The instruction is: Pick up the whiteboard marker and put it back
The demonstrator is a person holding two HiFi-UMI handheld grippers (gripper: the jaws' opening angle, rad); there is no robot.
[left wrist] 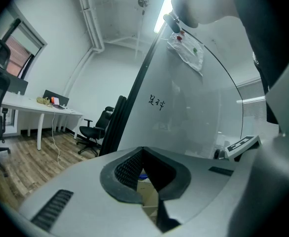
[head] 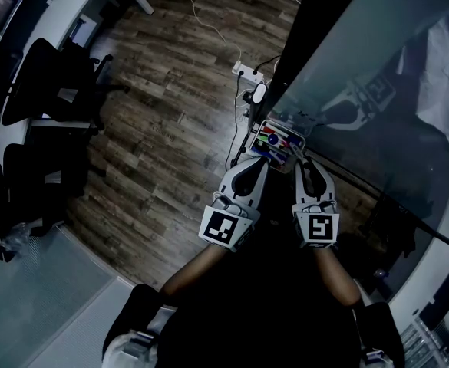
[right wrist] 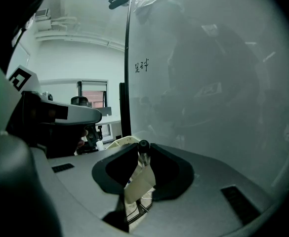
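Head view: the left gripper (head: 261, 161) and the right gripper (head: 303, 161) both point at a tray (head: 285, 126) of coloured pens at the whiteboard's (head: 362, 52) foot.

Left gripper view: its jaws meet at the tips, with nothing between them.

Right gripper view: its jaws clamp the black-capped marker (right wrist: 143, 145) close to the board.

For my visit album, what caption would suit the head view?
Left gripper shut, right gripper pinching a whiteboard marker by the marker tray at the whiteboard.
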